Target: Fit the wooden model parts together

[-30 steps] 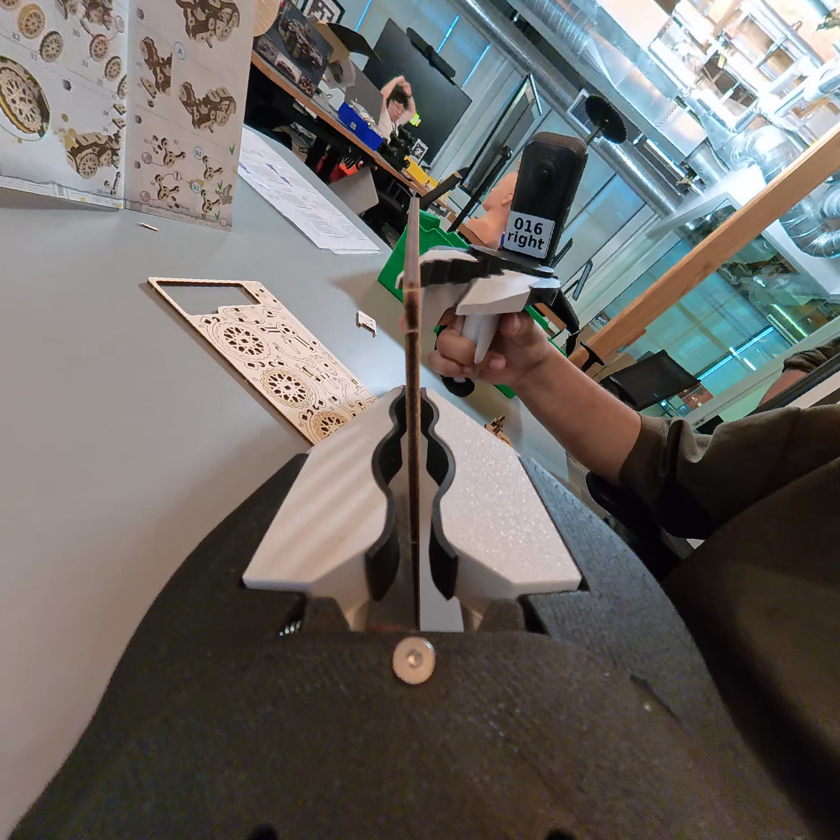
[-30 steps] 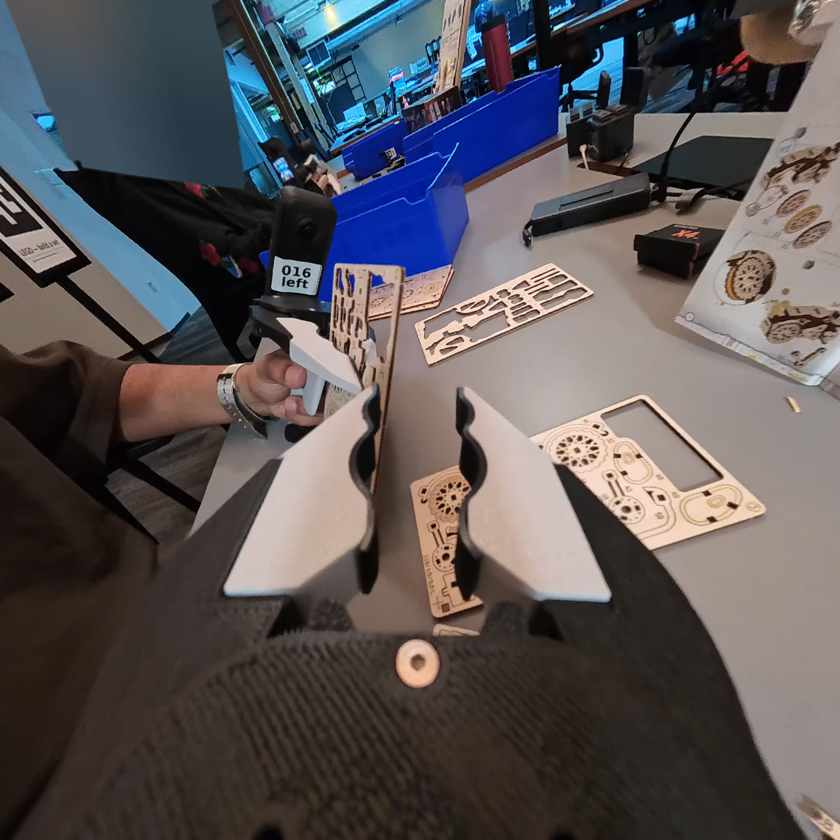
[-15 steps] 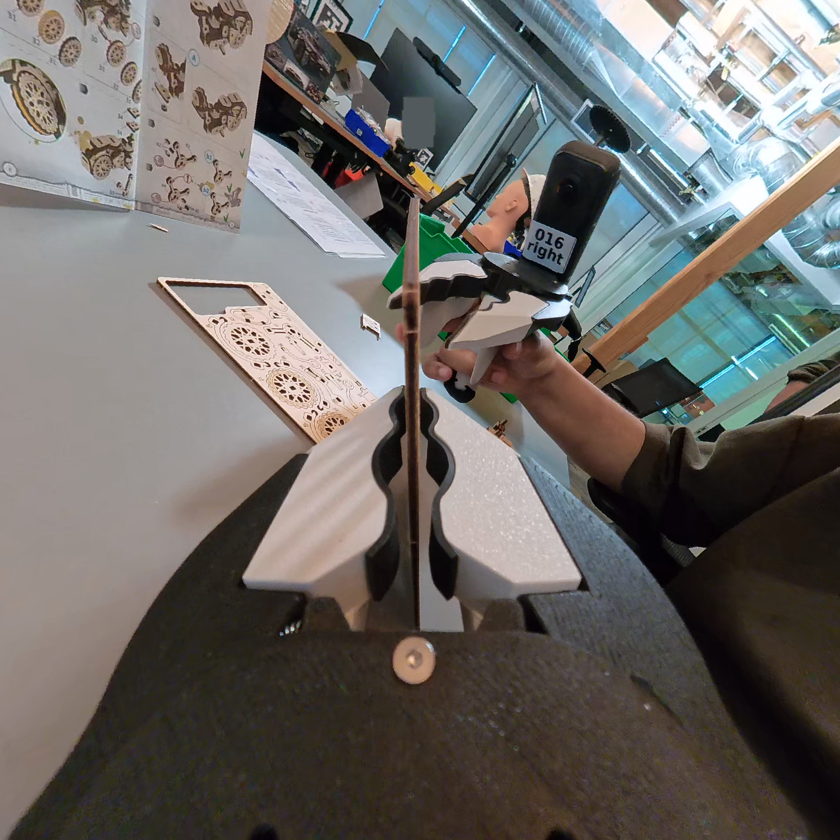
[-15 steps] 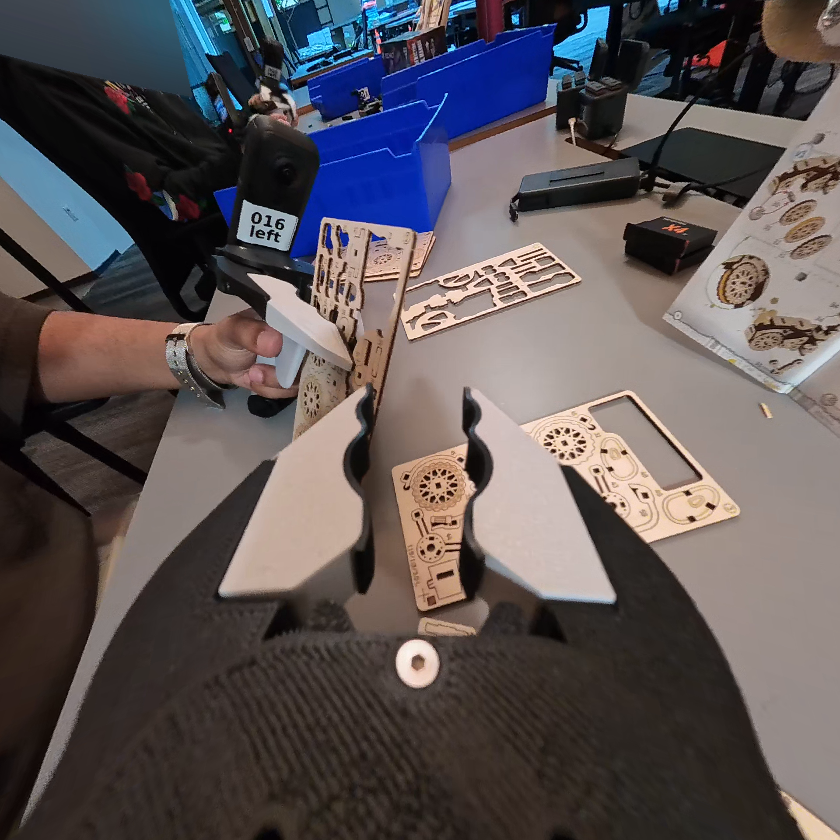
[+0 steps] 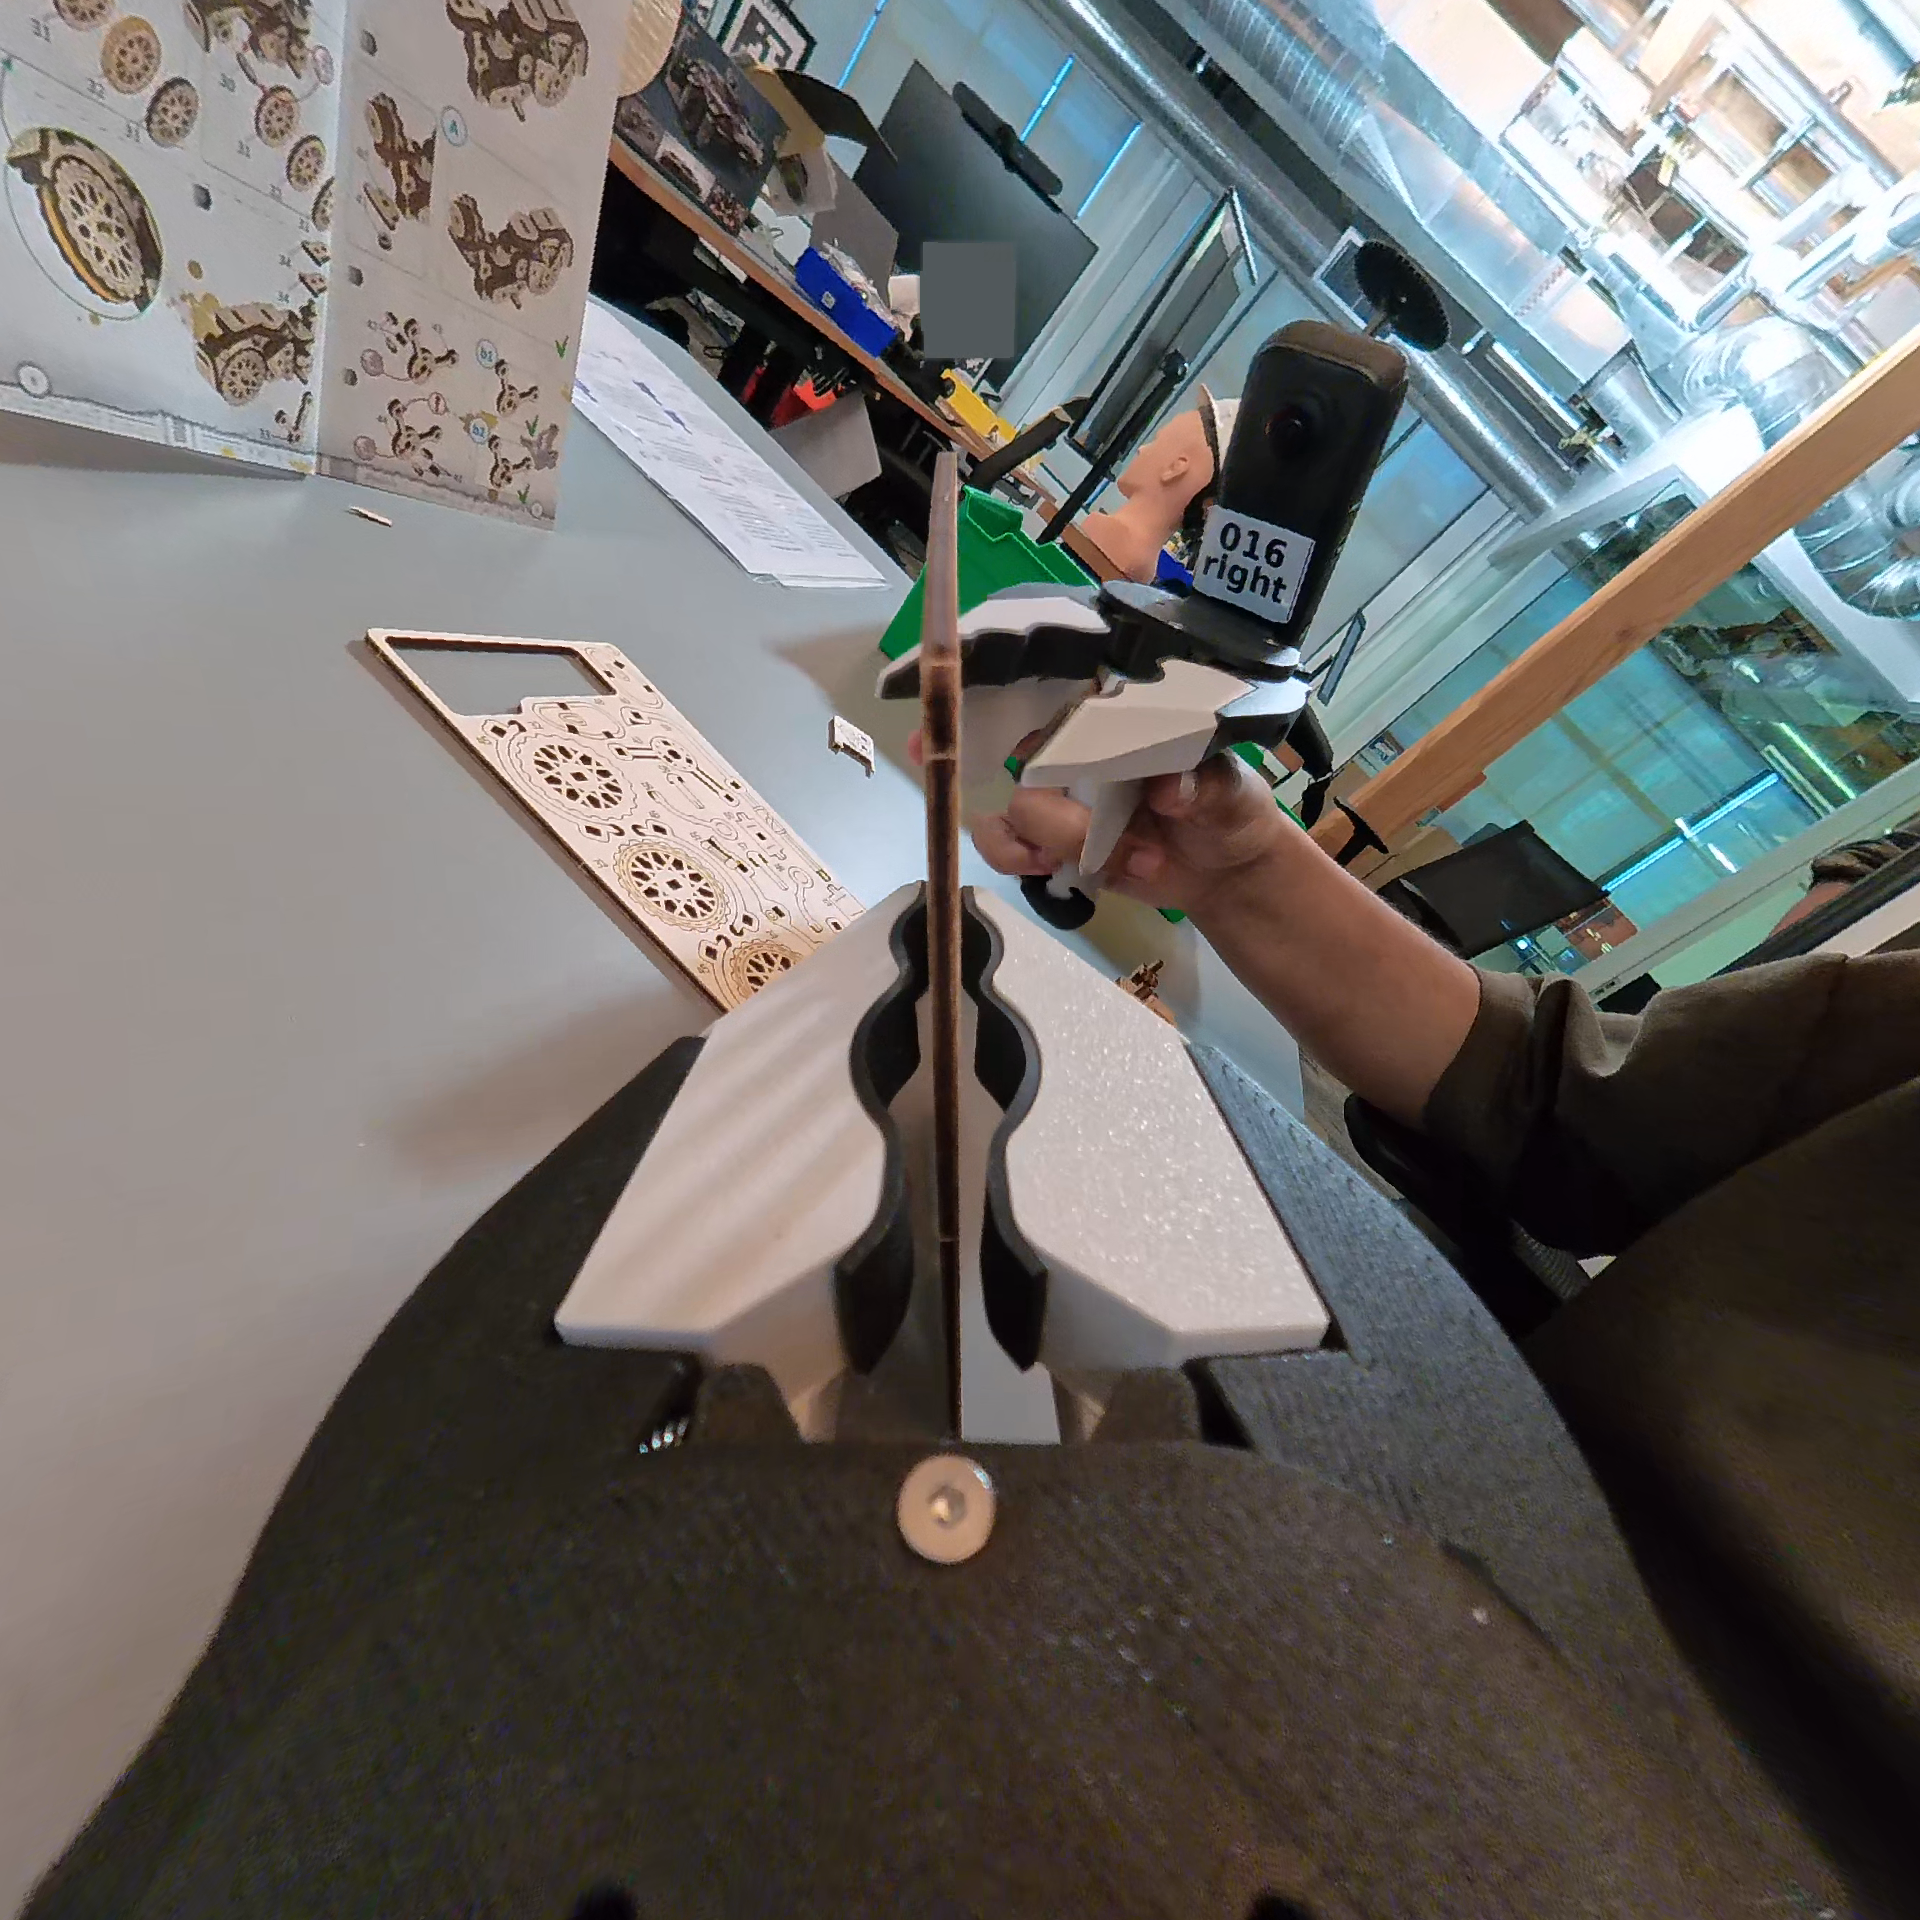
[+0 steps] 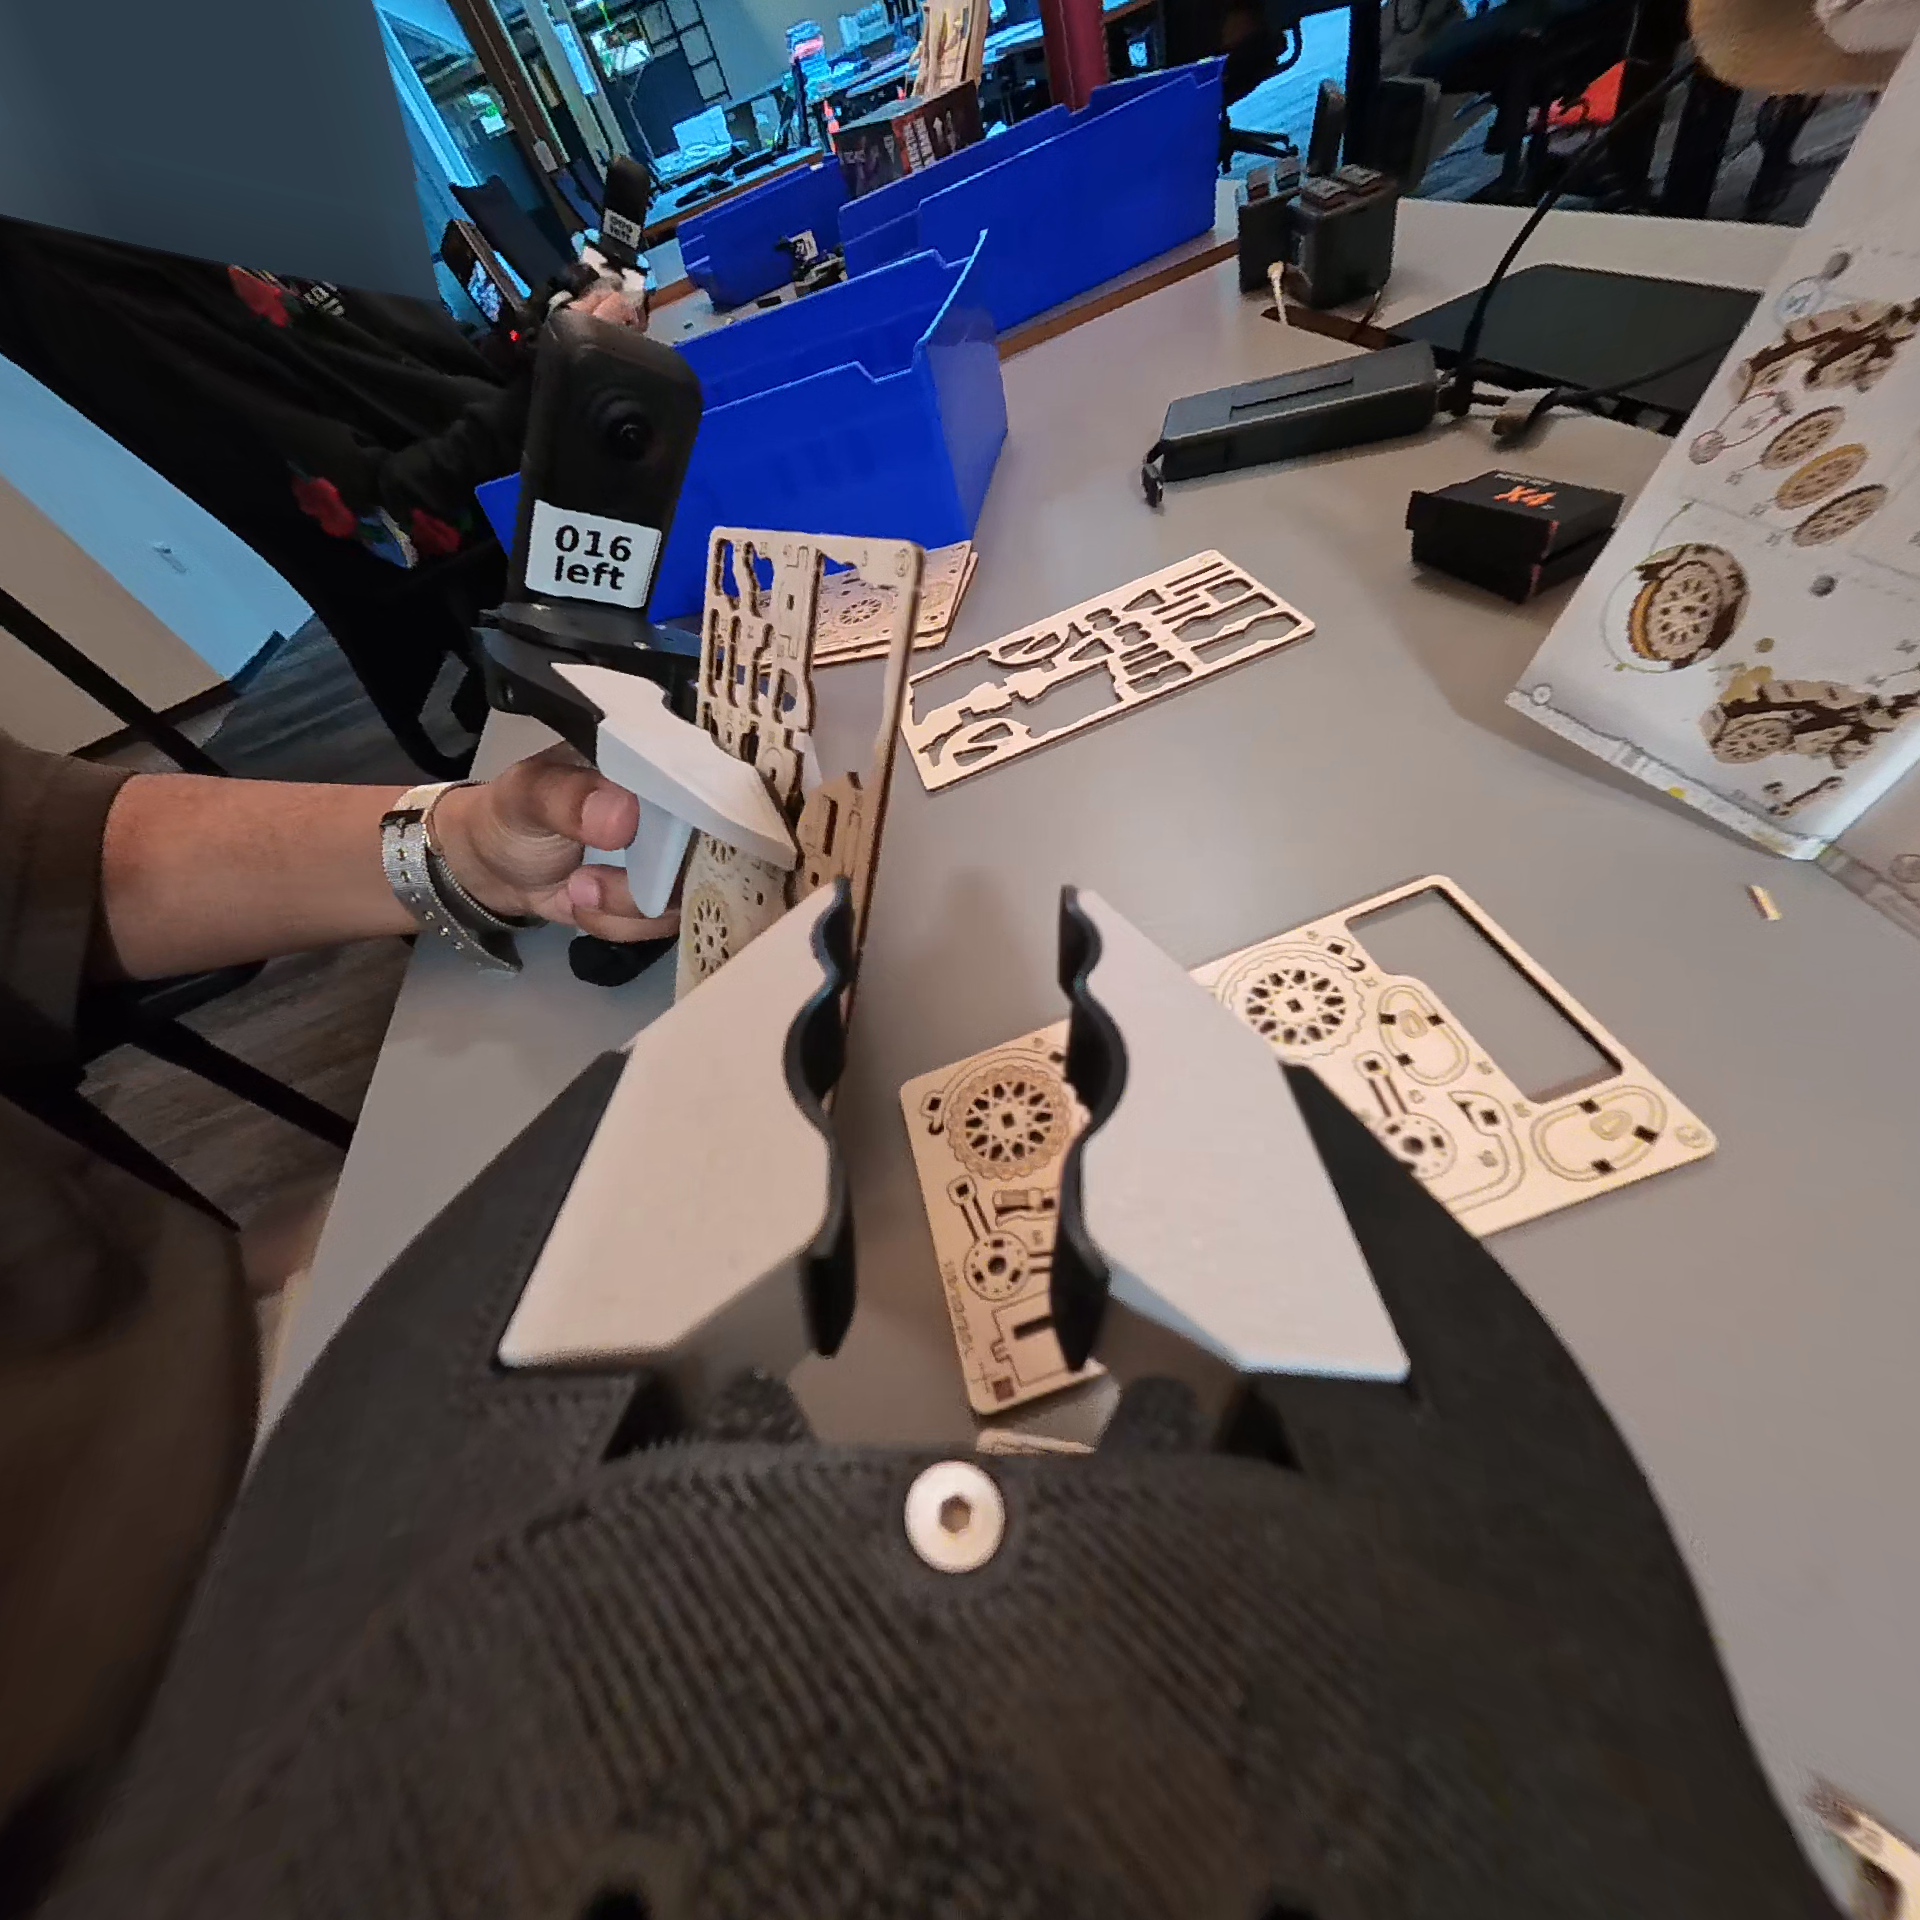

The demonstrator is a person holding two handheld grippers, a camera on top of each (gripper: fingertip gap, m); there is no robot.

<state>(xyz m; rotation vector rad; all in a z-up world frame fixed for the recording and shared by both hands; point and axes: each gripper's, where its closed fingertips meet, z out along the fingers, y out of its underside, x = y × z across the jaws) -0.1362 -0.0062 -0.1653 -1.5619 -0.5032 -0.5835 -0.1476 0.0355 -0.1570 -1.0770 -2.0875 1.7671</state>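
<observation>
My left gripper [image 5: 943, 914] is shut on a thin laser-cut wooden sheet [image 5: 943, 727] and holds it upright, edge-on to its camera. In the right wrist view the same sheet [image 6: 810, 665] stands face-on above the table edge, with the left gripper [image 6: 805, 831] clamped on its lower part. My right gripper [image 6: 954, 899] is open and empty. The sheet's near edge lies against the inner side of its left finger [image 6: 821, 1039]. In the left wrist view the right gripper [image 5: 966, 717] sits at the sheet's upper half, one finger on each side.
A part sheet with wheel cut-outs [image 6: 1455, 1049] lies flat on the grey table [image 6: 1247, 810]. Another sheet [image 6: 1101, 665] lies farther back. Blue bins [image 6: 831, 436], a black box [image 6: 1507, 530] and a black device [image 6: 1299, 405] stand behind. A folded instruction sheet [image 6: 1766, 582] stands at the right. About 5 cm separates my left fingertips from my right. Left tips and right tips are each some 40 cm from the black device [image 6: 1299, 405].
The right gripper has shifted and turned a little beside the held sheet and stays open. The left gripper keeps its grip on the sheet.
</observation>
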